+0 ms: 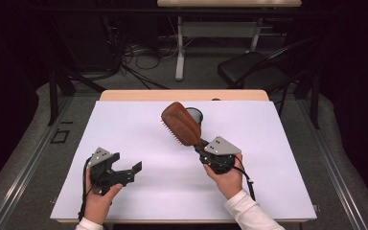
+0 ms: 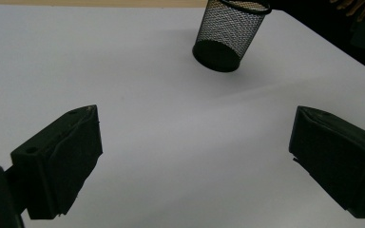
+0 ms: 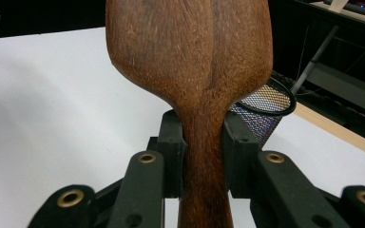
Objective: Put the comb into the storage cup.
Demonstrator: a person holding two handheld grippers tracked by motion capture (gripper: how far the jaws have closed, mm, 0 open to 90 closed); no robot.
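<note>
The wooden hairbrush point(image 3: 190, 71) is being clamped by its handle in the right hand-held gripper point(image 3: 203, 156) and held raised, bristles down, just before the black mesh pencil cup point(image 2: 228, 33) on the desk point(image 1: 139, 134). The pick-up is judged done; placing into the cup is pending. The left hand-held gripper point(image 2: 195, 161) is being held wide open, empty.

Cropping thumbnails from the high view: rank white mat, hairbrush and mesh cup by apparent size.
1. White mat, by far the largest.
2. Wooden hairbrush.
3. Mesh cup, smallest, though the hairbrush hides part of it.
</note>
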